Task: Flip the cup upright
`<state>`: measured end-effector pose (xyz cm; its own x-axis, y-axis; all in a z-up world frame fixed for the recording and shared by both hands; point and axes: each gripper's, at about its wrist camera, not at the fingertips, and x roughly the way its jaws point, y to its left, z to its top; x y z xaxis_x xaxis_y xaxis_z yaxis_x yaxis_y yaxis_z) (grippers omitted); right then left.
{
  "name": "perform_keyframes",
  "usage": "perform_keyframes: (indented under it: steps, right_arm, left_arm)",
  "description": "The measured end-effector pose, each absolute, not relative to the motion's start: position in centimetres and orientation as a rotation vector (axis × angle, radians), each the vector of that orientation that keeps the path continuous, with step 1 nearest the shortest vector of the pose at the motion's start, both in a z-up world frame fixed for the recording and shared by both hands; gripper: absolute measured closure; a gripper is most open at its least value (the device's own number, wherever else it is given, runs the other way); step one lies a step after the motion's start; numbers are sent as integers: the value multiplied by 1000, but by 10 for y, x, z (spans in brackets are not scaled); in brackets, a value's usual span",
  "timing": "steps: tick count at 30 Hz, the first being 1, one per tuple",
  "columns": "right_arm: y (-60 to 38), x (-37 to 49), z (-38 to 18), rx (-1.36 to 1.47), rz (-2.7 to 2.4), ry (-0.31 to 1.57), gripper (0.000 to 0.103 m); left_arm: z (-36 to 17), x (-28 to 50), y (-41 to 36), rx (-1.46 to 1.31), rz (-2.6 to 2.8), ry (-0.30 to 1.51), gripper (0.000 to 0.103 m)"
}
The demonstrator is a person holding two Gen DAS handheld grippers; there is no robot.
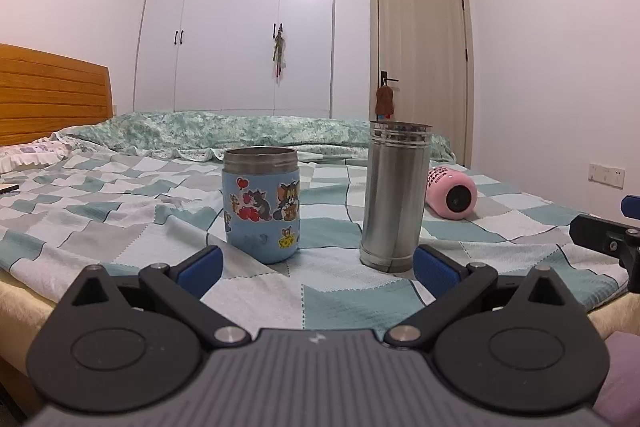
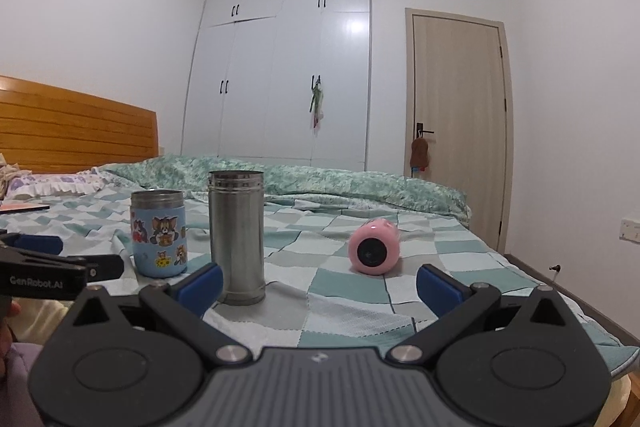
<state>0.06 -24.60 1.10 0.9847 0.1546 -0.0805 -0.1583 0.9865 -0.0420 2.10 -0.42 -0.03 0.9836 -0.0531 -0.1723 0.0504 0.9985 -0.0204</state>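
A pink cup (image 2: 374,247) lies on its side on the bed's checked cover, its dark round end facing me; it also shows in the left wrist view (image 1: 452,197). A blue cartoon-sticker cup (image 1: 262,205) (image 2: 159,233) and a tall steel cup (image 1: 394,197) (image 2: 237,237) stand upright, mouths up. My left gripper (image 1: 316,267) is open and empty, just in front of the two upright cups. My right gripper (image 2: 320,283) is open and empty, short of the pink cup, with the steel cup beside its left finger (image 2: 202,285).
A folded green quilt (image 2: 320,183) lies along the far side of the bed. A wooden headboard (image 1: 48,91) is at left, with a white wardrobe (image 1: 240,27) and a door (image 1: 420,67) behind. The bed edge runs just under both grippers.
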Motion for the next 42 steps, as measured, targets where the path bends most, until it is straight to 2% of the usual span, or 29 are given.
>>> perform_keyframes:
  steps: [42]
  right_arm:
    - [-245,-6,10,-42,153,47,0]
  left_arm:
    - [0,10,-4,4,-53,124,0]
